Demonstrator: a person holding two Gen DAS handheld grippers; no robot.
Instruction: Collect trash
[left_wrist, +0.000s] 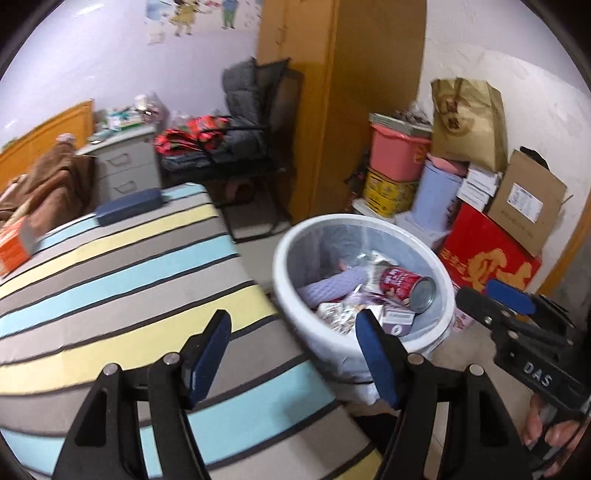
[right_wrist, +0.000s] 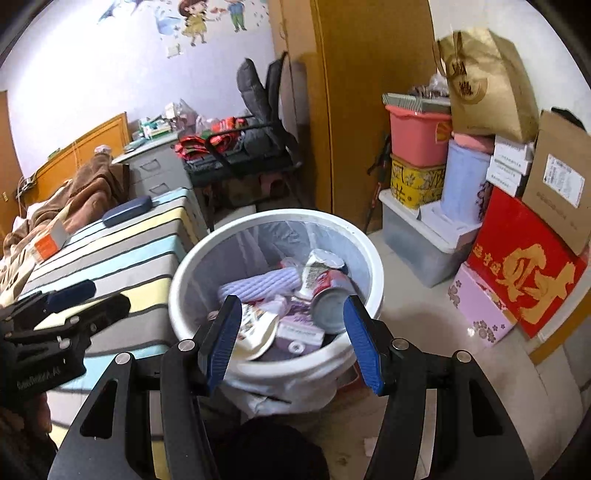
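Note:
A white round trash bin (left_wrist: 282, 266) (right_wrist: 184, 273) with a clear liner stands on the floor beside the striped table (left_wrist: 122, 266) (right_wrist: 122, 254). Inside lie a red can (left_wrist: 402, 286) (right_wrist: 332, 295), a lilac ribbed item (left_wrist: 332, 286) (right_wrist: 258, 284) and several wrappers. My right gripper (right_wrist: 291, 339) (left_wrist: 476, 291) hovers open over the bin's near side with nothing between its fingers. My left gripper (left_wrist: 293, 354) (right_wrist: 109, 293) is open and empty above the table's edge, just left of the bin. A dark blue case (left_wrist: 127, 206) (right_wrist: 127, 210) and an orange box (left_wrist: 14, 247) (right_wrist: 48, 243) lie on the table.
Stacked boxes, a red box (right_wrist: 524, 266), a pink tub (right_wrist: 417, 136) and a brown paper bag (right_wrist: 487, 85) crowd the right wall. A black chair (right_wrist: 258, 140), a grey drawer unit (right_wrist: 155, 173) and a wooden wardrobe (right_wrist: 354, 110) stand behind.

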